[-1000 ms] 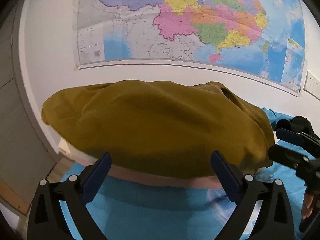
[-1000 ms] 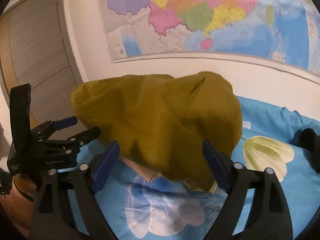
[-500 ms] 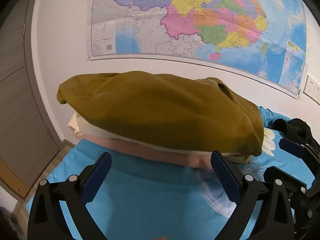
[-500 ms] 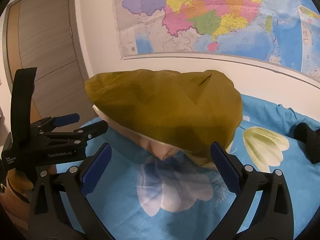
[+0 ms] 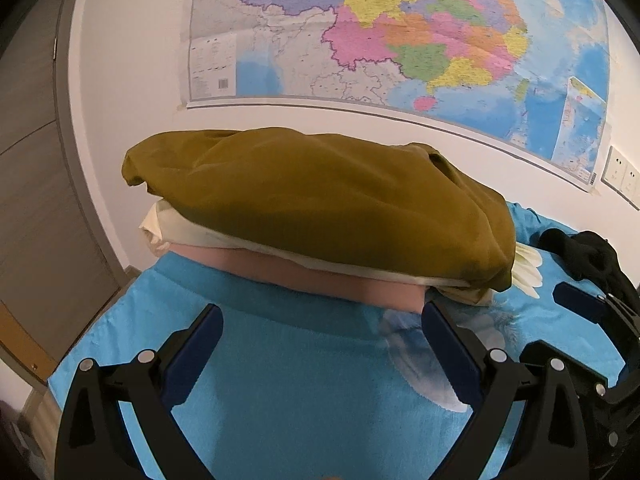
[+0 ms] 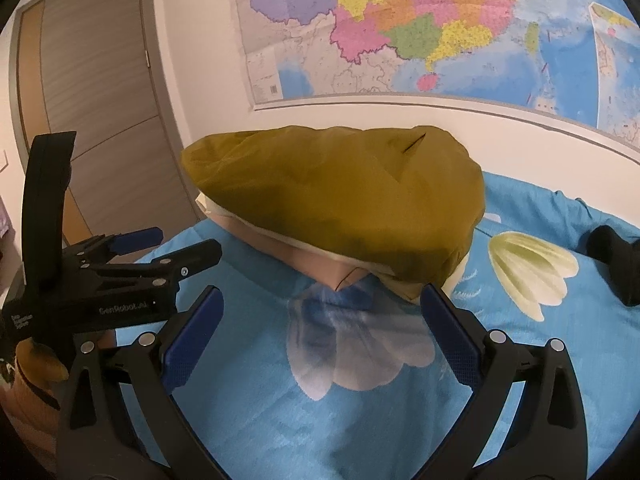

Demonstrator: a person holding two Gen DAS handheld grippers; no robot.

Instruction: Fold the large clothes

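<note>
The folded mustard garment (image 6: pixel 336 204) tops a stack of clothes at twelve o'clock on the blue sheet (image 6: pixel 360 420), seemingly just set down. The right gripper (image 6: pixel 320 332) and left gripper (image 5: pixel 320 348) both gape wide, empty.

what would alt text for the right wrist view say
A folded mustard garment tops a stack of folded clothes on a blue flowered sheet, in front of the open, empty right claw. A wall map hangs behind.

folded olive-brown garment (image 5: pixel 320 208), topmost on a stack of cream and pink folded clothes (image 5: pixel 328 276), blue floral sheet (image 5: pixel 300 392)
</note>
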